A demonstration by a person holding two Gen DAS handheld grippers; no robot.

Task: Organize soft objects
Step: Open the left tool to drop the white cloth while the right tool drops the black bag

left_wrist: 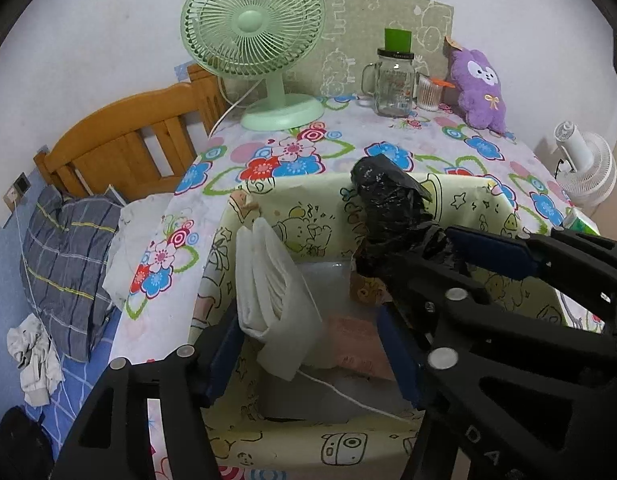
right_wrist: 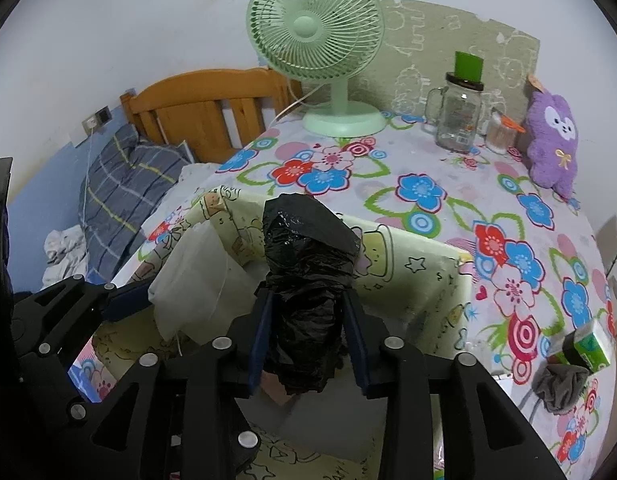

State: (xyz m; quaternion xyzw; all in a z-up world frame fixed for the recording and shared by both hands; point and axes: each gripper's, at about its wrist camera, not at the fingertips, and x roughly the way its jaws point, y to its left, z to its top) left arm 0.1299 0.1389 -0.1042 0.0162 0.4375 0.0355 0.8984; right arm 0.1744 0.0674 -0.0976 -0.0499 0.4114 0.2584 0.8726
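Note:
A yellow cartoon-print storage box [left_wrist: 308, 196] [right_wrist: 428, 280] stands open on the floral table. My left gripper [left_wrist: 308, 352] hangs over the box with its jaws wide apart; a folded white cloth bag [left_wrist: 272, 292] [right_wrist: 196, 280] rests against its left finger, not clamped. My right gripper [right_wrist: 308, 332] is shut on a black plastic bag roll [right_wrist: 308, 280] [left_wrist: 388, 216], held upright above the box's inside. A purple plush toy [left_wrist: 478, 88] [right_wrist: 552, 144] leans at the table's back right.
A green desk fan [left_wrist: 264, 40] [right_wrist: 328, 44], a glass jar with green lid [left_wrist: 394, 76] [right_wrist: 460, 112] and a cotton-swab cup [left_wrist: 428, 92] stand at the back. A green carton [right_wrist: 588, 344] and grey cloth [right_wrist: 560, 388] lie right. A bed with a pillow [left_wrist: 64, 256] is left.

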